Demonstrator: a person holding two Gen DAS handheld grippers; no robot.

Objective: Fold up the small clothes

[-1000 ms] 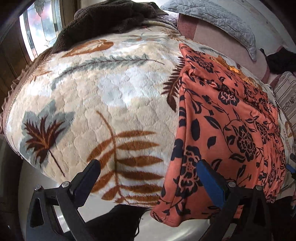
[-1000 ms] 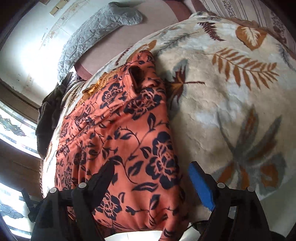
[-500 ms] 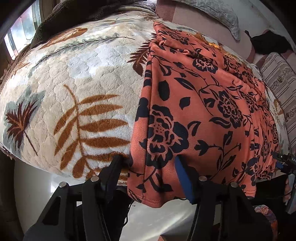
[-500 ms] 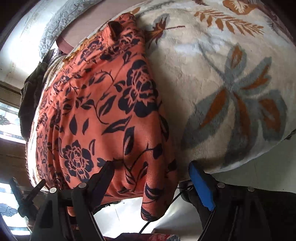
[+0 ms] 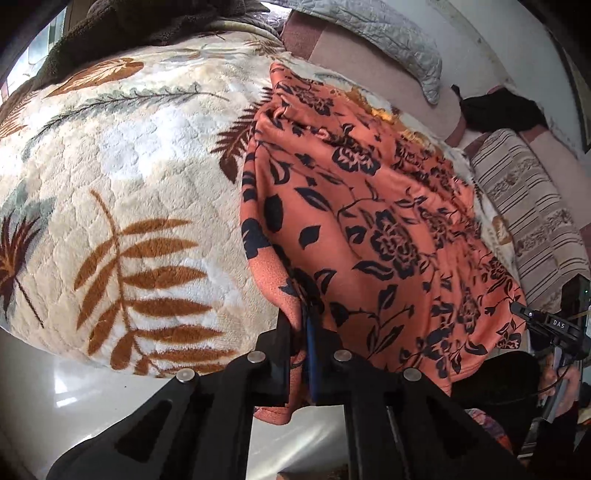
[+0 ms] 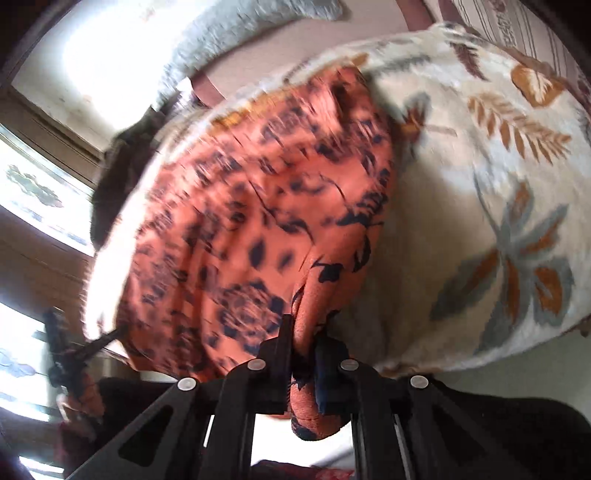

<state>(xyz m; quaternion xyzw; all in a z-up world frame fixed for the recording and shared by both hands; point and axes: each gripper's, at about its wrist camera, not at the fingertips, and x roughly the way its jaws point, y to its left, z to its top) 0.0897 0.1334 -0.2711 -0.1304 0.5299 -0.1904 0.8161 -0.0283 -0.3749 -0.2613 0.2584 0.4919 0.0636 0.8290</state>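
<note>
Two grippers, two corners, and both are pinched tight on the cloth!

Left wrist view first: the left gripper (image 5: 301,328) has its jaws clamped together on the near hem of the orange floral garment (image 5: 369,229), a fold of fabric squeezed between the black finger and the blue pad, with the loose corner dangling below them. The garment lies spread on the leaf-print blanket (image 5: 129,192), its near edge hanging over the edge of the bed. Far off at the right rim you can just spot the right gripper (image 5: 517,309) at the other bottom corner of the hem. Beyond, a grey quilted pillow (image 5: 388,33) and a striped cushion (image 5: 524,199) sit well clear.

Over to the right wrist view, blurred with motion: the right gripper (image 6: 303,332) is closed on its own corner of the orange floral garment (image 6: 258,192), a bunched lump of cloth caught between the jaws and bulging out below them. The leaf-print blanket (image 6: 480,192) stretches away to the right.

So this looks like the start of the first fold: hem secured at both ends. Next, I'd judge, both hands need to lift together and carry that hem up toward the far end, keeping the edge taut and level so the halves land square.
</note>
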